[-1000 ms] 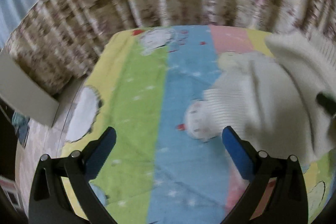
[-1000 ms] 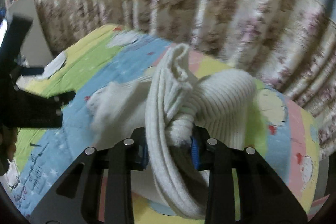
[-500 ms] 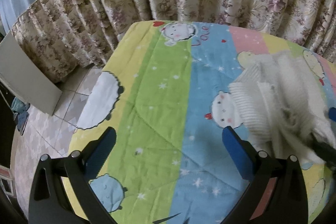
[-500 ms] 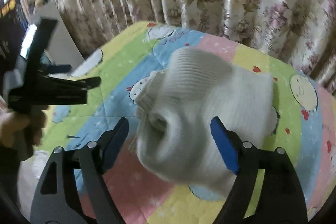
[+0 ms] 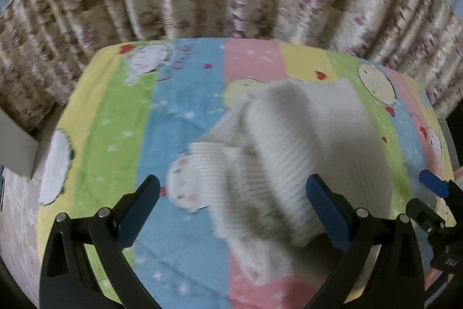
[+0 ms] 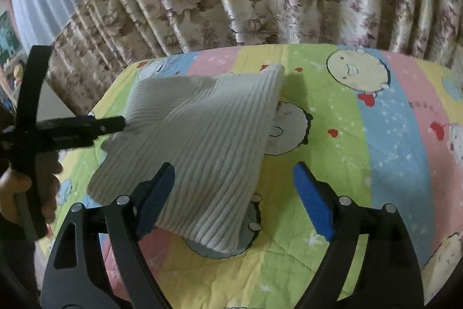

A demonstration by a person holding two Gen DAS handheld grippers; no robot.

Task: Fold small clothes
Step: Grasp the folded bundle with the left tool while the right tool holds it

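Both grippers empty, white top lying on the blanket

The ribbed white top [image 6: 202,141] rests bunched on the striped cartoon blanket [image 6: 347,135]. The left gripper [image 5: 231,210] and the right gripper [image 6: 234,199] are both wide open and hold nothing. To fold it well, pinch one edge in each gripper, pull it flat first – then lay one half neatly over the other.
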